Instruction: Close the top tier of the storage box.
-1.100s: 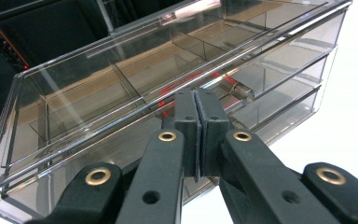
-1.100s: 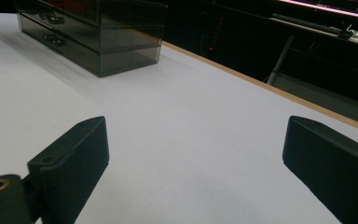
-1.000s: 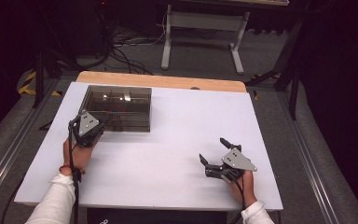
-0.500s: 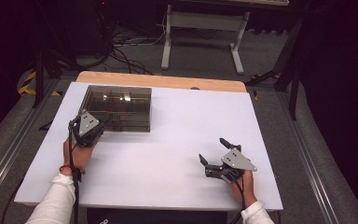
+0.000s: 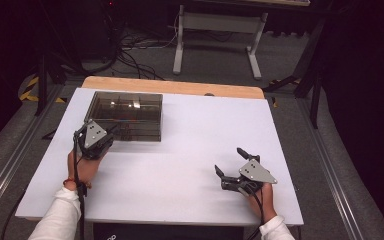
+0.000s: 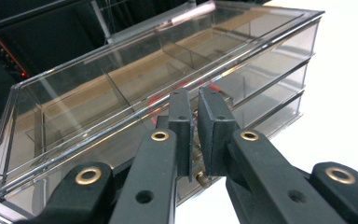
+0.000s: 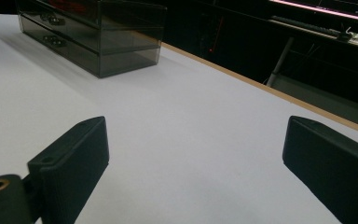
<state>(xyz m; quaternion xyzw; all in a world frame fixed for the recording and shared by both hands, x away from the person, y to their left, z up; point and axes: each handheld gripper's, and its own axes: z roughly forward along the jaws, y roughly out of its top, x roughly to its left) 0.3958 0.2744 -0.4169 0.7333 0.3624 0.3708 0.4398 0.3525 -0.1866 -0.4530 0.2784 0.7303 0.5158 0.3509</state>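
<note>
Standing at the far left of the white desk (image 5: 195,150) in the high view: one smoky clear plastic drawer box (image 5: 126,116), lidded, stacked in tiers, near the wooden back edge. The left hand-held gripper (image 5: 107,139) sits hard against its front face; the right hand-held gripper (image 5: 228,169) rests well apart, near the front right of the desk, jaws spread wide and nothing between them

Left gripper view: the drawer box (image 6: 135,84) is close up, with dividers visible through the top and something red inside, too blurred to name. The jaws stand narrow, a thin gap between the pads (image 6: 182,121); they have just been opening slightly. A small drawer knob (image 6: 196,176) seems to lie in that gap, but whether the pads press on it cannot be told

Right gripper view: the box (image 7: 93,32) is far off at upper left, two drawer fronts with small pulls facing the camera; the jaws are wide over bare desk

Handling, by judgement: rigid, light, smooth and slippery acrylic; likely to slide on the desk if a drawer is tugged, and prone to crack under a hard pinch. Best hold is the small pull on a drawer front, with the other gripper steadying the case
</note>
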